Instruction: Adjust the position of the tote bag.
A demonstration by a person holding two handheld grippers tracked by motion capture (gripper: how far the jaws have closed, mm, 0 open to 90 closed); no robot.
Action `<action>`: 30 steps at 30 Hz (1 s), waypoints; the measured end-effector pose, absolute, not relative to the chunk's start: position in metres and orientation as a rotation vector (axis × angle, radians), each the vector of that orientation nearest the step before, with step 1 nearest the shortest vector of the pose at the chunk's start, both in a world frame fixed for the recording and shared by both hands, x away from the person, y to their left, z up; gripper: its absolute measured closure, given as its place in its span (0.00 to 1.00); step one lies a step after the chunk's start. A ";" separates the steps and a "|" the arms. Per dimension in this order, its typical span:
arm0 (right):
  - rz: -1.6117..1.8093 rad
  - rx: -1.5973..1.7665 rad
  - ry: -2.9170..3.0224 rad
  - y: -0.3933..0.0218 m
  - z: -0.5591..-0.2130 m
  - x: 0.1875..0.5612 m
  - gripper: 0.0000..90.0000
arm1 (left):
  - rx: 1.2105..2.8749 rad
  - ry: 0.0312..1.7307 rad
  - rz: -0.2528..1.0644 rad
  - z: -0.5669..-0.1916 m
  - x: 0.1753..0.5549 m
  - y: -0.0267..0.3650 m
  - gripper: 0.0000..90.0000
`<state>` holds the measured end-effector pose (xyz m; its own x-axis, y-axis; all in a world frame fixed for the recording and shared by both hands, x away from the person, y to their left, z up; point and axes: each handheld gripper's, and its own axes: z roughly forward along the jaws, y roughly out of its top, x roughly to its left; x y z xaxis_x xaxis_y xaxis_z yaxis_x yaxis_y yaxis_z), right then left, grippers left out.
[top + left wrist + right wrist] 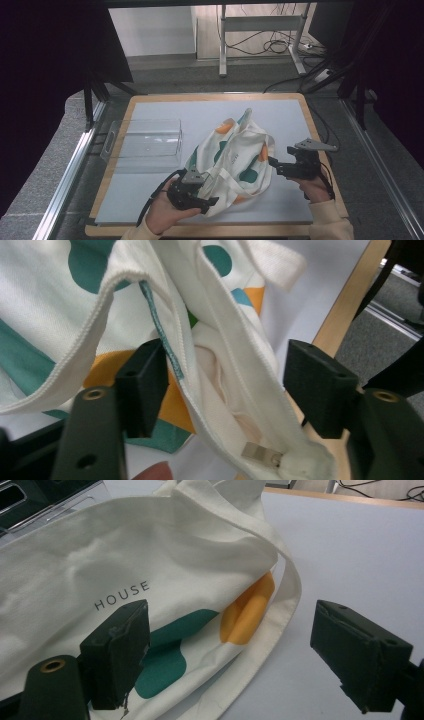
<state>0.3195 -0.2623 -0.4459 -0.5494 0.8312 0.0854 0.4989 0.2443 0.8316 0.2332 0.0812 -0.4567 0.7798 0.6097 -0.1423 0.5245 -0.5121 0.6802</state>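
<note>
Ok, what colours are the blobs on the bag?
Teal and orange on the cream bag, with a small blue patch near the strap; the left gripper view shows them best.

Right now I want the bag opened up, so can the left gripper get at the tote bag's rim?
Probably yes. The left gripper is open with the tote bag's hemmed rim already lying between its jaws, and nothing blocks it. The pads are not yet pressing on the cloth.

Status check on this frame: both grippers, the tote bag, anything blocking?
Left gripper open, jaws astride the tote bag rim, not pinching. Right gripper open, jaws at the bag's side by a strap. Clear plastic box sits apart, nothing blocking.
</note>
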 end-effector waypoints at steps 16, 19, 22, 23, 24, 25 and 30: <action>1.198 1.232 2.142 -0.264 -0.447 0.318 0.18 | 2.260 0.830 0.157 -0.461 0.236 0.083 0.88; 1.194 1.236 2.136 -0.263 -0.446 0.316 0.18 | 2.243 0.833 0.146 -0.463 0.238 0.085 0.89; 1.222 1.238 2.128 -0.264 -0.443 0.316 0.19 | 2.245 0.826 0.142 -0.463 0.238 0.088 0.89; 1.241 1.229 2.121 -0.264 -0.441 0.316 0.19 | 2.243 0.824 0.143 -0.463 0.238 0.089 0.89; 1.253 1.224 2.117 -0.265 -0.440 0.316 0.20 | 2.237 0.826 0.141 -0.463 0.238 0.090 0.89; 1.259 1.233 2.116 -0.264 -0.438 0.316 0.21 | 2.237 0.823 0.140 -0.463 0.238 0.091 0.89; 1.253 1.238 2.115 -0.256 -0.429 0.320 0.21 | 2.241 0.811 0.145 -0.463 0.238 0.090 0.89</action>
<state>0.3198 -0.2560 -0.4293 -0.5358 0.8381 0.1027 0.4925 0.2114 0.8442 0.2377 0.0903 -0.4633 0.7940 0.5930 -0.1337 0.5096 -0.5296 0.6781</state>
